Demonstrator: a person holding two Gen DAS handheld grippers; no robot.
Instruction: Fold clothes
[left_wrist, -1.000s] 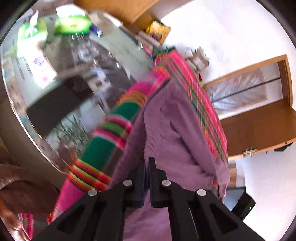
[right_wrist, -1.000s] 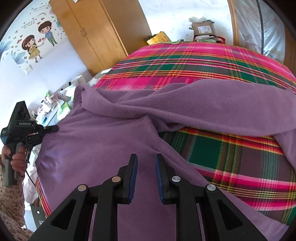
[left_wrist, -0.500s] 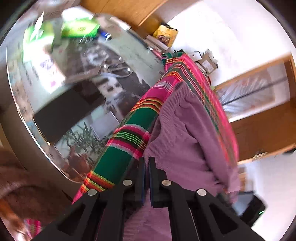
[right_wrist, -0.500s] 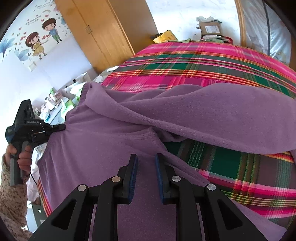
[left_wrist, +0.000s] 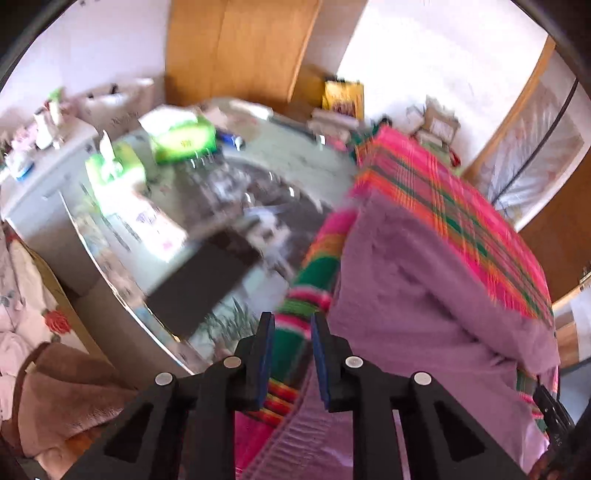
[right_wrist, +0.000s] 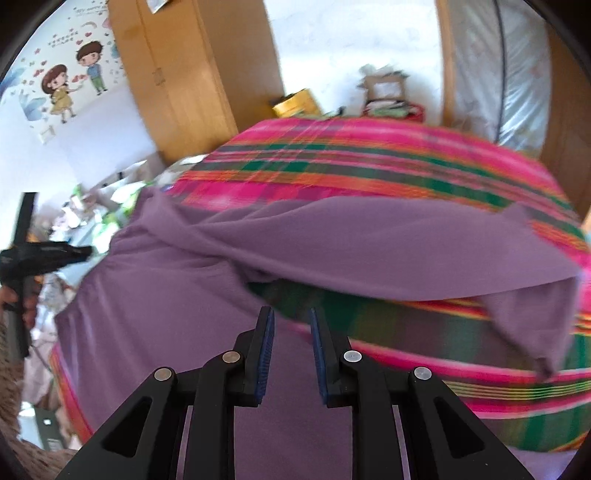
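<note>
Purple garment flush at bed edge

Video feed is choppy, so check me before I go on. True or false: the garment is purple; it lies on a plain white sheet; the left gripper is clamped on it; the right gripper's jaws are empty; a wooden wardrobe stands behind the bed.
1. The garment is purple: true.
2. Plain white sheet: false, a pink and green plaid cover.
3. Left gripper clamped on it: false, its jaws have just been opening and grip nothing.
4. Right gripper empty: true.
5. Wooden wardrobe behind the bed: true.
</note>
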